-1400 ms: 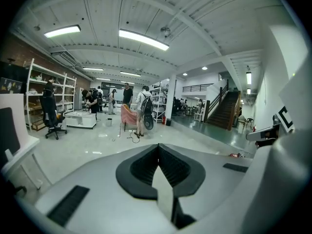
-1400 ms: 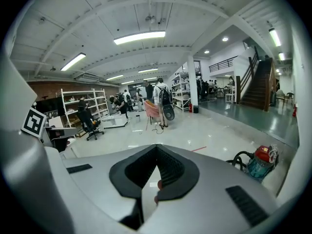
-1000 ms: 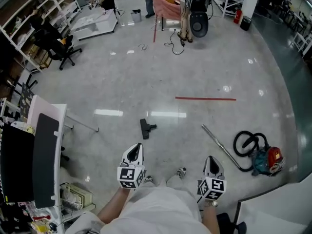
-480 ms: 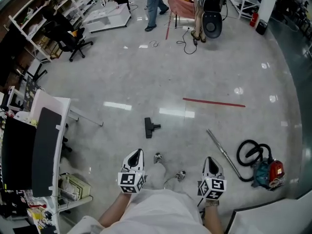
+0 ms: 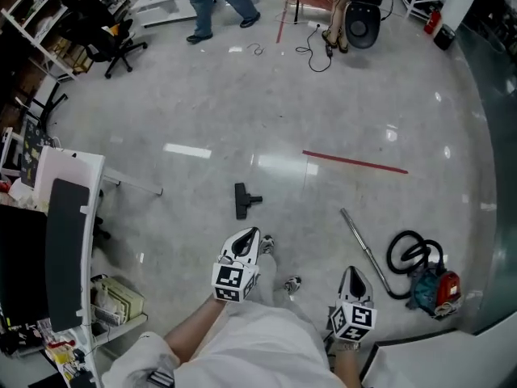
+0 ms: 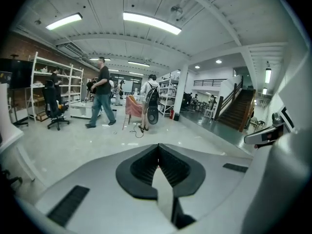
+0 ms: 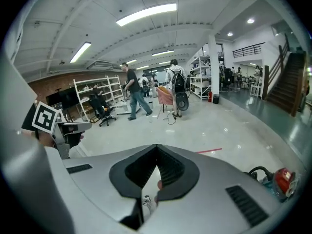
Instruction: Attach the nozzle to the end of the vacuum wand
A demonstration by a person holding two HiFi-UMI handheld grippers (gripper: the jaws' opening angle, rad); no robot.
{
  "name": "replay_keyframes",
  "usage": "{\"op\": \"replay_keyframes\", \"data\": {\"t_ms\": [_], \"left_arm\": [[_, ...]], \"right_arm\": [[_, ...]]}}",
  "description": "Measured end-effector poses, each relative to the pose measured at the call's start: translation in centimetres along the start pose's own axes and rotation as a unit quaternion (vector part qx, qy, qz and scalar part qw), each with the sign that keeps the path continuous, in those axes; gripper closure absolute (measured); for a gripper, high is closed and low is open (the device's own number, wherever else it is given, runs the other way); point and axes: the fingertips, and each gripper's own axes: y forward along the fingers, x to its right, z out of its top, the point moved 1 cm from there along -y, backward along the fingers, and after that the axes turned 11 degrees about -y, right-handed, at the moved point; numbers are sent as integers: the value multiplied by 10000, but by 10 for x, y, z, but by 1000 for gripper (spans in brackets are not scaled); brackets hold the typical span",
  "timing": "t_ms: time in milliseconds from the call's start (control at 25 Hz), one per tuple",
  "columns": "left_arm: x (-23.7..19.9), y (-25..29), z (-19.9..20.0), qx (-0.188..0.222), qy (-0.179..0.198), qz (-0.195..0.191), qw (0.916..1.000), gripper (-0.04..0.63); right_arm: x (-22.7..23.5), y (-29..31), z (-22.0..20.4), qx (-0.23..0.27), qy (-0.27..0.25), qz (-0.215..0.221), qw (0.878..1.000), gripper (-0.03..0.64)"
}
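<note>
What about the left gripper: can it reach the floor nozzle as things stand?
Probably not yet. The nozzle lies on open floor ahead of the left gripper, nothing between them, but the gripper is shut and seems held well above the floor.

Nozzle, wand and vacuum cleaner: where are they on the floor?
nozzle (image 5: 240,200), head view, on its black head.
wand (image 5: 363,247), head view, middle of the metal tube.
vacuum cleaner (image 5: 428,288), head view, on its teal body.
</note>
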Motion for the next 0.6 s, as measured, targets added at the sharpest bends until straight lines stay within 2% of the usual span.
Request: {"op": "replay_keyframes", "data": {"t_ms": [120,240,400,600], "left_arm": [[0,40,18,-15,-3,-326,9995,584],[-16,70,31,-74,25,-481,9988,584],[-44,102,39,-228,103,-460,9986,584],[-73,131,34,-566,259,-322,9975,584]], "right_arm": [[1,21,11,-142,34,-165,9998,614],[-4,46,26,-167,-20,-206,9996,614],[8,75,32,-338,-146,-316,9988,614],[33,95,24,-554,-63,-593,9967,614]]}}
